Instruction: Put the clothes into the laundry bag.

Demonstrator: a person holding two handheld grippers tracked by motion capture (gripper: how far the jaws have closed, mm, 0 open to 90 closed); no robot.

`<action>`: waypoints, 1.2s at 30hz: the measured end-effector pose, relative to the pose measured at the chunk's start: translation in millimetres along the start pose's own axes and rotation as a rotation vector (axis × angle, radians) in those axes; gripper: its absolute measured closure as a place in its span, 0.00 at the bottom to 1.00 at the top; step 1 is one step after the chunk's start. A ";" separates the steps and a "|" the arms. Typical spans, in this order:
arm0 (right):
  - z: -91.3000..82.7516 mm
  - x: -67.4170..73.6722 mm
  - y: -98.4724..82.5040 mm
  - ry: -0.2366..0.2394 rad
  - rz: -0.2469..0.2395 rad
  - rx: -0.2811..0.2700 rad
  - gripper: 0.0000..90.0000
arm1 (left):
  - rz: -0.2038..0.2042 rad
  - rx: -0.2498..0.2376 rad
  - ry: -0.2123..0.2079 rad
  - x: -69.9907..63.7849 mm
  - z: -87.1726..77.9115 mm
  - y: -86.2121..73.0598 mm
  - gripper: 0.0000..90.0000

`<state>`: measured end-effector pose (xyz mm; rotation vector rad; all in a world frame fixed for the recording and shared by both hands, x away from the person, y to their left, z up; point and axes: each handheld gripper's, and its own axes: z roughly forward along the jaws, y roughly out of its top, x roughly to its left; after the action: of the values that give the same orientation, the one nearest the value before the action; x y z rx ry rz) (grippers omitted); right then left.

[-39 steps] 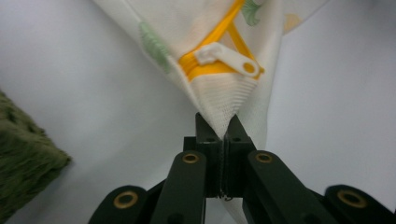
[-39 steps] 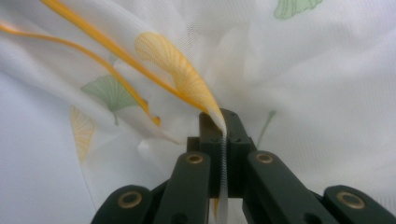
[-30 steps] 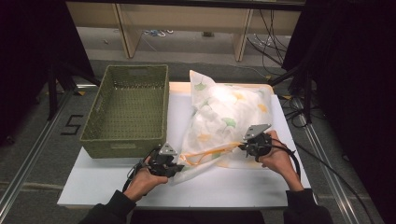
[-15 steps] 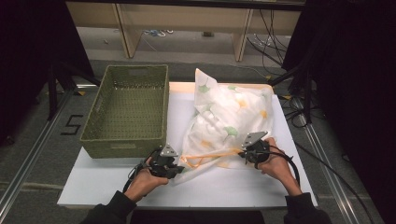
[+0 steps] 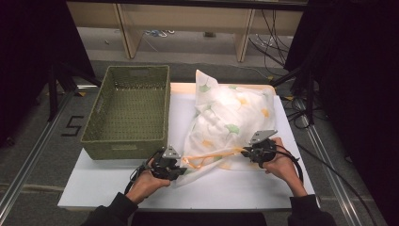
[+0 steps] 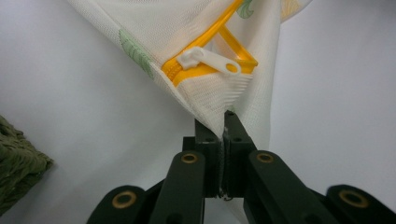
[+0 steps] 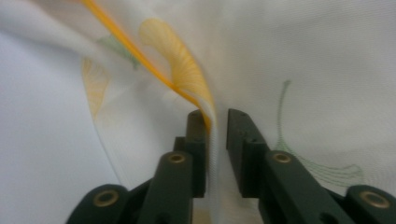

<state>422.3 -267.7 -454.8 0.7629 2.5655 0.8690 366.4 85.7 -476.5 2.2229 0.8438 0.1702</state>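
Jaws first: the left gripper (image 6: 223,122) is clenched on the corner of the mesh bag (image 5: 230,117), just below the white zip pull (image 6: 210,59), while the right gripper (image 7: 217,119) has just been opening, a gap showing between its jaws with the bag's edge and yellow zip tape (image 7: 140,60) between them, no longer pinched.

Going by size, the white desk (image 5: 226,188) carries a green basket (image 5: 129,110) at the left and the bag beside it on the right, bulging and patterned with leaves, its near edge stretched between the two grippers.

The step in hand looks like working the zip. Done well, the left gripper should keep the corner taut and low, and the right should take a fresh hold nearer the pull, on the tape, not loose mesh.
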 end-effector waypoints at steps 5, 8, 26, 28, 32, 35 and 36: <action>-27.7 -5.6 1.7 -0.033 0.048 -0.070 0.70 | -0.001 -0.004 0.000 0.3 -0.8 0.3 0.96; -47.6 -12.5 -4.2 -0.083 0.108 -0.074 0.64 | -0.006 -0.011 0.007 -0.4 -1.6 0.4 0.96; -57.0 -25.7 -89.5 -0.150 0.434 0.120 0.53 | -0.028 -0.015 0.020 1.4 -1.3 0.9 0.96; -53.1 -24.6 -88.9 -0.131 0.407 0.139 0.62 | -0.025 -0.013 0.020 1.2 -1.3 0.3 0.95; -51.2 -20.3 -86.9 -0.114 0.372 0.099 0.98 | -0.014 -0.023 0.007 2.8 -2.1 1.2 0.95; -57.2 -18.5 -85.7 -0.100 0.315 0.104 0.99 | -0.016 -0.022 0.016 2.0 -2.8 0.6 0.95; -63.3 -17.3 -84.4 -0.095 0.311 0.118 0.99 | -0.019 -0.026 0.012 2.0 -3.3 1.1 0.95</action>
<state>375.1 -363.5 -458.0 1.2330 2.4695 0.7508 367.4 88.4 -473.6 2.1913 0.8639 0.1852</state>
